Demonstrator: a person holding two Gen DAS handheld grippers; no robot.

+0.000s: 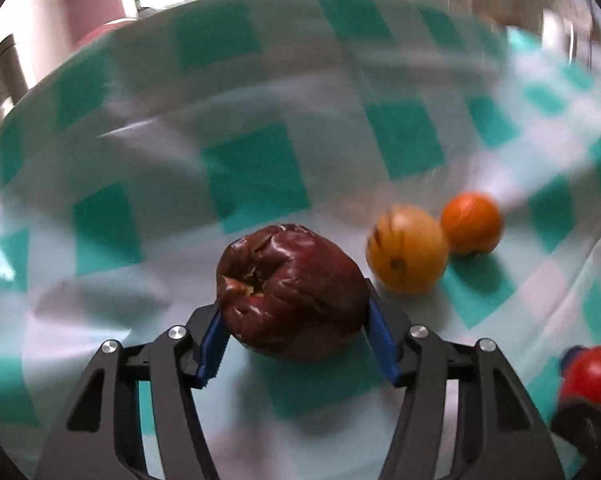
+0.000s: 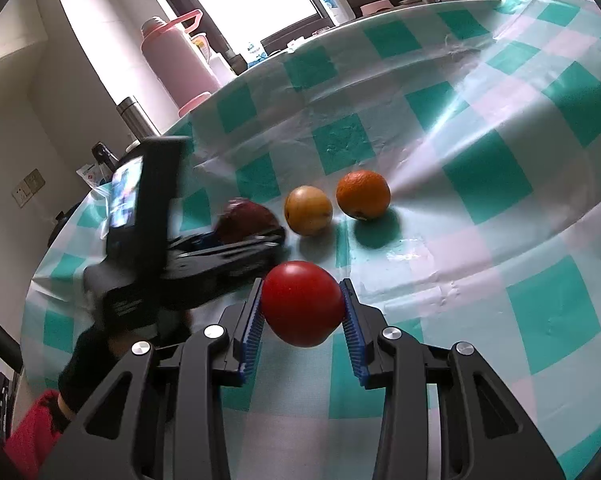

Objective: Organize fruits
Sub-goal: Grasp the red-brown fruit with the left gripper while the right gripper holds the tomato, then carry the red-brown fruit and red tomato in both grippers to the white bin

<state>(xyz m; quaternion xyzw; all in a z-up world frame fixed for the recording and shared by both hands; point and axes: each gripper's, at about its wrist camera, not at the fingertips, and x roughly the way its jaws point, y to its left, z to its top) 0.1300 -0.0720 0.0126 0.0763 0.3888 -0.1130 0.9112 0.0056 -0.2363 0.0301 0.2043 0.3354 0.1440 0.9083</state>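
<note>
Clamping wrinkled dark apple (image 1: 290, 294) in left hand-held gripper (image 1: 294, 322), right hand-held gripper (image 2: 302, 312) pinching tomato (image 2: 300, 304)

— What fruit is there?

— Four pieces. A dark red, wrinkled apple (image 1: 290, 292), its sunken stem end turned up and leftward, is pinched between blue pads. A smooth, glossy red tomato (image 2: 301, 304) is clamped the same way.

— And the others?

— A yellow-orange fruit (image 1: 406, 249) with dark blemishes rests on the checked cloth, just beside a brighter orange (image 1: 471, 223) to its right.
</note>
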